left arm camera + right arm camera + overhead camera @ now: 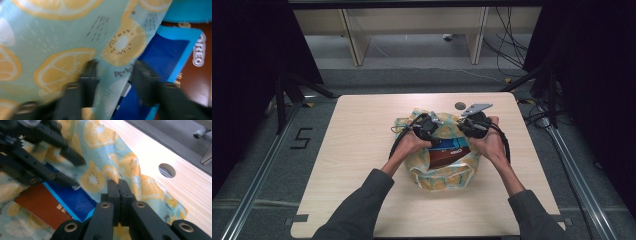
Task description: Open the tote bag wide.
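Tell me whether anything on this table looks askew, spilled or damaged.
Nothing looks damaged or spilled. The fruit-print bag lies crumpled mid-table with a blue and brown Oreo box sticking out of its mouth. The right gripper pinches the bag's edge; the left gripper is open at the bag's rim.

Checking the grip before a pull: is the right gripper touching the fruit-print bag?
Touching. The right gripper view shows the right gripper with its jaws closed together on a raised fold of the bag, no gap between jaws and cloth.
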### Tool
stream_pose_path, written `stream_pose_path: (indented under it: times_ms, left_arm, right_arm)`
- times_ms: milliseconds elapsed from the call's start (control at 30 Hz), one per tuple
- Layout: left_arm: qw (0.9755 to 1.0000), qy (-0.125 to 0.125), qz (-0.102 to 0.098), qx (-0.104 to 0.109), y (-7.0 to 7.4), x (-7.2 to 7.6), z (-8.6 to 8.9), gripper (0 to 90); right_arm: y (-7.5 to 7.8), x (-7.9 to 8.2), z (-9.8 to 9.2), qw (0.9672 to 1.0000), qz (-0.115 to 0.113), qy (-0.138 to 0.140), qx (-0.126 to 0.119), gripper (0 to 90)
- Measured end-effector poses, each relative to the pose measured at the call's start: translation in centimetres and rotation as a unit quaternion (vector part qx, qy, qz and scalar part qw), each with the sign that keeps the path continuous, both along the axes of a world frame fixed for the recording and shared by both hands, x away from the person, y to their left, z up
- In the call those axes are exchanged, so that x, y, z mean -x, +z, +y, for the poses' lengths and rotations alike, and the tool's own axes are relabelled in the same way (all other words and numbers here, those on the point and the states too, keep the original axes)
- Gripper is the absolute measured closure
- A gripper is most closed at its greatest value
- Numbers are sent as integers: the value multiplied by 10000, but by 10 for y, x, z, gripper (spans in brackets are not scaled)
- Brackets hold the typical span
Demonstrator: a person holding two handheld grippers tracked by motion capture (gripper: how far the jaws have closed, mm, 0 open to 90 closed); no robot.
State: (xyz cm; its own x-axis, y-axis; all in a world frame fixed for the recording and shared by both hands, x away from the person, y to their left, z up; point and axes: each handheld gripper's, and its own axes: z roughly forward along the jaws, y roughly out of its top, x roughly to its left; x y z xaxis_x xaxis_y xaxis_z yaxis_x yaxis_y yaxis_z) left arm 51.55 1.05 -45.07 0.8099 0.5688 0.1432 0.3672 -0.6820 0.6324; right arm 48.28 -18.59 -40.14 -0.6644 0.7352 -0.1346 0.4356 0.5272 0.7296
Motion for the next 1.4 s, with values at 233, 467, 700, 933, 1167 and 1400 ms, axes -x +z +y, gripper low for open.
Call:
stream_pose_path:
  times_ms: [233, 467, 700, 933, 1167, 1400]
  left_arm:
    - [9999, -121, -86, -21, 4, 1, 6, 896]
    - [9961, -223, -230, 820, 42, 11, 30, 898]
    - [9948, 262, -51, 982, 44, -23, 29, 899]
    - [9913, 697, 284, 1082, 26, -48, 32, 898]
    - [9918, 697, 346, 1011, 25, -49, 30, 898]
    - [9913, 754, 367, 1019, 24, -49, 40, 898]
  right_arm:
    - [4, -5, -7, 10000, -13, -24, -36, 900]
    - [2, -31, -24, 9994, 6, -276, 223, 900]
    - [-31, -60, -16, 9983, 341, -338, 319, 850]
    - [-22, -49, -34, 9946, 628, -684, -460, 665]
    - [12, 4, -35, 9961, 491, -370, -631, 550]
    - [-45, 35, -53, 9940, 677, -476, 714, 866]
